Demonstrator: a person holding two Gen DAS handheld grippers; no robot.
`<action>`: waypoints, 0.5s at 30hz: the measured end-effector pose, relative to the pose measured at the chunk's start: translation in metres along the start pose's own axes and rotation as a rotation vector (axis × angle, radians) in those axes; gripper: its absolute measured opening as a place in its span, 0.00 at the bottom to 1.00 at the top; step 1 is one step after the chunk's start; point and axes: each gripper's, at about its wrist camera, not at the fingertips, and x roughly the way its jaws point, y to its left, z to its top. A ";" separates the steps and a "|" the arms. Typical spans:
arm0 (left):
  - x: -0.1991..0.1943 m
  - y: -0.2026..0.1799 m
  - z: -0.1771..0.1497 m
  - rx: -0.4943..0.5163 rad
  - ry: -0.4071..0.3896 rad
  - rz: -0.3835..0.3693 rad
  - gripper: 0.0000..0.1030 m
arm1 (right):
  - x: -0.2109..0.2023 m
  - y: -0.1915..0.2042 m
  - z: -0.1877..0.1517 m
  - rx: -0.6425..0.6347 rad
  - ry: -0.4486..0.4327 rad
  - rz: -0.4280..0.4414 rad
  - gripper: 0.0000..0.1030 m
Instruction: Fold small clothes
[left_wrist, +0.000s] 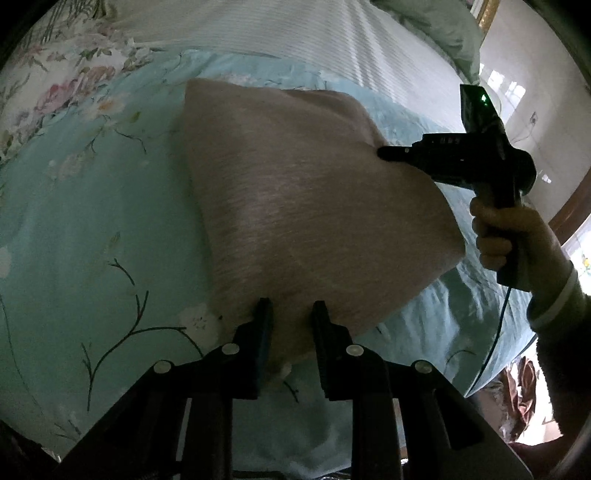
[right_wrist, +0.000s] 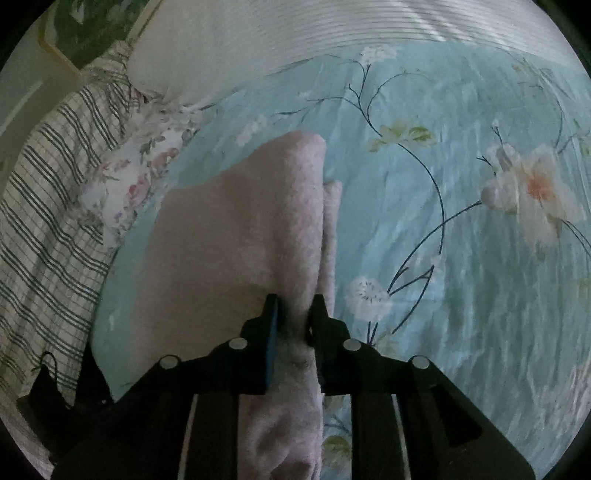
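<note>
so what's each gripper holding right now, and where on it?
Both hold the pink cloth: left gripper pinches its near edge, right gripper a bunched fold at its right edge.

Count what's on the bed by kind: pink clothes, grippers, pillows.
Pink garment: 1
Grippers: 2, the left gripper and the right gripper, both clamped on the garment
White pillow: 1
Total: 4

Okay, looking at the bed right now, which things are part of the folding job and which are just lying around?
Part of the job:
- pink garment
- left hand-held gripper, shut on the garment
- right hand-held gripper, shut on the garment

Just lying about:
- floral blue bedspread
- white ribbed pillow
- striped checked cloth
- flowered white fabric
</note>
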 end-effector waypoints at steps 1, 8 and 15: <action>-0.003 -0.001 0.000 0.005 0.002 0.003 0.21 | -0.010 0.003 -0.001 -0.007 -0.027 -0.012 0.19; -0.025 0.001 0.026 -0.033 -0.074 -0.047 0.33 | -0.037 0.039 -0.014 -0.090 -0.079 0.086 0.19; 0.021 0.008 0.034 -0.035 -0.012 0.045 0.34 | -0.002 0.004 -0.055 -0.023 0.007 0.046 0.07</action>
